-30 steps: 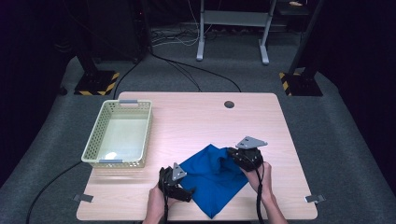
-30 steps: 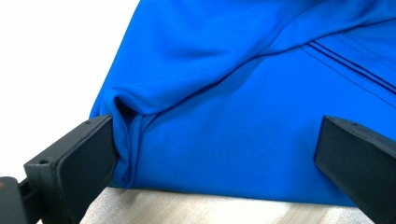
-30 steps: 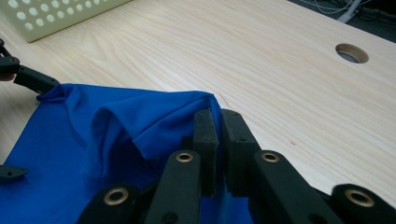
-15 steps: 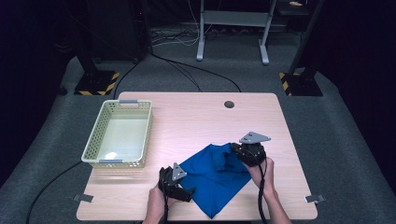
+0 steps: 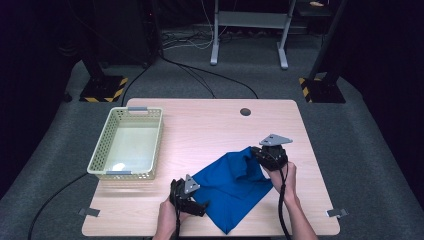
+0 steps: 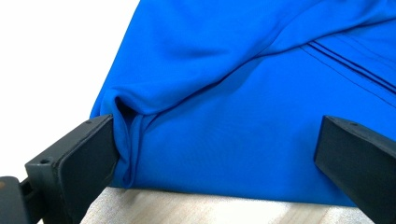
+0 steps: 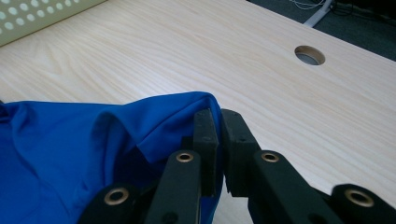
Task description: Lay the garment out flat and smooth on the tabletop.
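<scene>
Holding the far corner of the blue cloth [image 5: 232, 185] pinched tight in our right claw [image 7: 219, 140], we have that corner raised a little off the table [image 5: 210, 125]. Our left claw [image 6: 215, 154] stands wide at the cloth's near-left edge, one jaw against a bunched fold. Cloth lies spread front-right on the table, well apart from the cream basket [image 5: 150, 150].

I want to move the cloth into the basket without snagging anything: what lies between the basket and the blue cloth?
Nothing: in the high view only bare table separates the basket from the blue cloth.
</scene>
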A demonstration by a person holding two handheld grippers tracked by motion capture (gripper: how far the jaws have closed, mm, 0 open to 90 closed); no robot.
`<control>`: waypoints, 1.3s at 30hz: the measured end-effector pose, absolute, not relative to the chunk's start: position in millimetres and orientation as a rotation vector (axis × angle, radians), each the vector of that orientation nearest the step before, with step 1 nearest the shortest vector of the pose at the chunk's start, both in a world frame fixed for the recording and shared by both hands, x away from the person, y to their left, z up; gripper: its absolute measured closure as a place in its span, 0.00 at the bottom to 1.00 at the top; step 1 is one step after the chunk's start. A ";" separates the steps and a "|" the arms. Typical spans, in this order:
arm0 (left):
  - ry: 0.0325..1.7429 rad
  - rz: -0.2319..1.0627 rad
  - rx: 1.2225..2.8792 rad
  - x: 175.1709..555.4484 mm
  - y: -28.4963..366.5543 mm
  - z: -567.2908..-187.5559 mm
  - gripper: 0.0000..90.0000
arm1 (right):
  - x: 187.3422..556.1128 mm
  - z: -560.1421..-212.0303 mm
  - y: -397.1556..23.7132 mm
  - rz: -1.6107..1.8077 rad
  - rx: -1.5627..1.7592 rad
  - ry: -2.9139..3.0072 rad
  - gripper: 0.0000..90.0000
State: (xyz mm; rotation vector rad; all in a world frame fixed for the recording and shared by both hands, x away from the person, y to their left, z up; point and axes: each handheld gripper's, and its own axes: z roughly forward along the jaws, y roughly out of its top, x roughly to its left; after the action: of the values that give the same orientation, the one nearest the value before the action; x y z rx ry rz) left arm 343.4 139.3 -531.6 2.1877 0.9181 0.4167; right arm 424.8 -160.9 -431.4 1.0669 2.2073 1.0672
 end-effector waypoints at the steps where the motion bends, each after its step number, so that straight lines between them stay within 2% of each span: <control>1: 0.918 0.417 2.188 343.3 139.2 -531.6 0.00 | 426.4 -430.9 -161.5 1.066 1.072 2.205 0.95; 23: 0.913 0.429 2.191 340.3 139.3 -531.4 0.00 | 470.6 -435.6 -174.5 0.985 1.160 2.197 0.95; 34: 0.914 0.426 2.190 340.5 139.4 -531.4 0.00 | 510.1 -458.0 -181.5 0.861 1.255 2.211 0.94; 36: 0.914 0.425 2.190 340.6 139.5 -531.5 0.00 | 516.3 -464.2 -182.0 0.827 1.279 2.218 0.90; 39: 0.915 0.426 2.190 340.5 139.4 -531.5 0.00 | 520.3 -467.9 -186.8 0.788 1.346 2.197 0.75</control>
State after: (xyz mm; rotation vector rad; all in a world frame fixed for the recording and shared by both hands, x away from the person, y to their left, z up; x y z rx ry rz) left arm 340.5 139.4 -531.5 2.1899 0.9149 0.4256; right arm 520.3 -186.8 -467.9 1.3462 2.1968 0.7876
